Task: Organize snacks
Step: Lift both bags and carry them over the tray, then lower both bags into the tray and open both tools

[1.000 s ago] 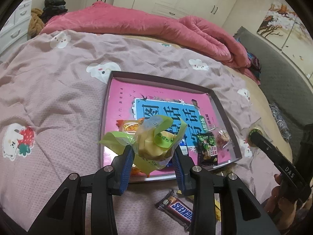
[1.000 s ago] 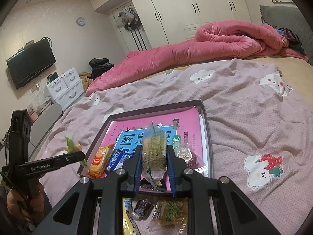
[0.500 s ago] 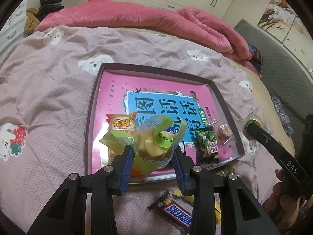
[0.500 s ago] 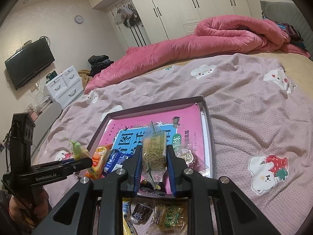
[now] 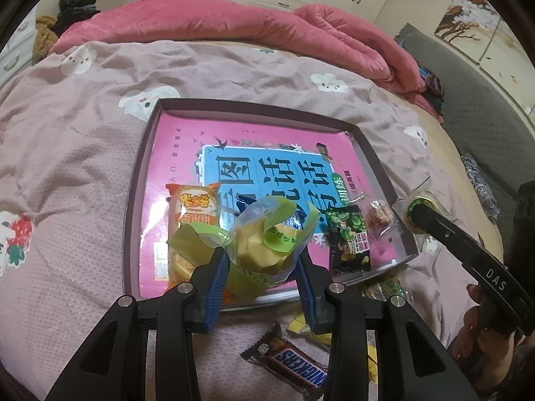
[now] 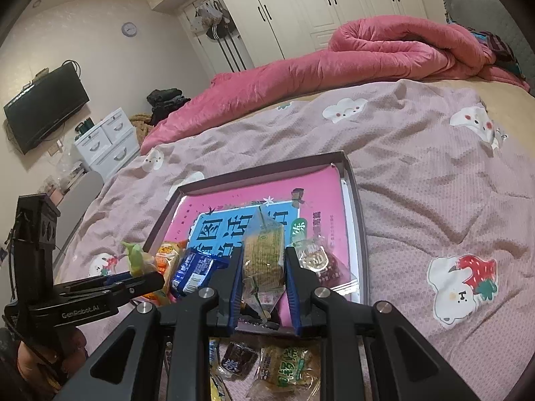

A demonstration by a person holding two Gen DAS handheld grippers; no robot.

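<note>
A shallow dark-rimmed tray (image 5: 143, 167) with a pink and blue lining lies on the bed; it also shows in the right wrist view (image 6: 354, 200). My left gripper (image 5: 262, 260) is shut on a yellow-green snack bag (image 5: 267, 237), held over the tray's near edge. My right gripper (image 6: 262, 264) is shut on a clear pack of yellow crackers (image 6: 262, 250), held above the tray's near side. In the tray lie an orange packet (image 5: 194, 207), a green-black packet (image 5: 347, 237), a clear pack with red candy (image 5: 378, 214) and a blue packet (image 6: 194, 270).
A Snickers bar (image 5: 291, 364) and several loose snacks (image 6: 287, 364) lie on the mauve bedspread (image 5: 67, 153) in front of the tray. A rolled pink duvet (image 6: 367, 56) lies at the far side. A dresser (image 6: 107, 140) and TV (image 6: 43, 110) stand to the left.
Both grippers have moved forward toward the tray, still holding their packs. The left gripper's bag now hangs further over the tray's near edge.
</note>
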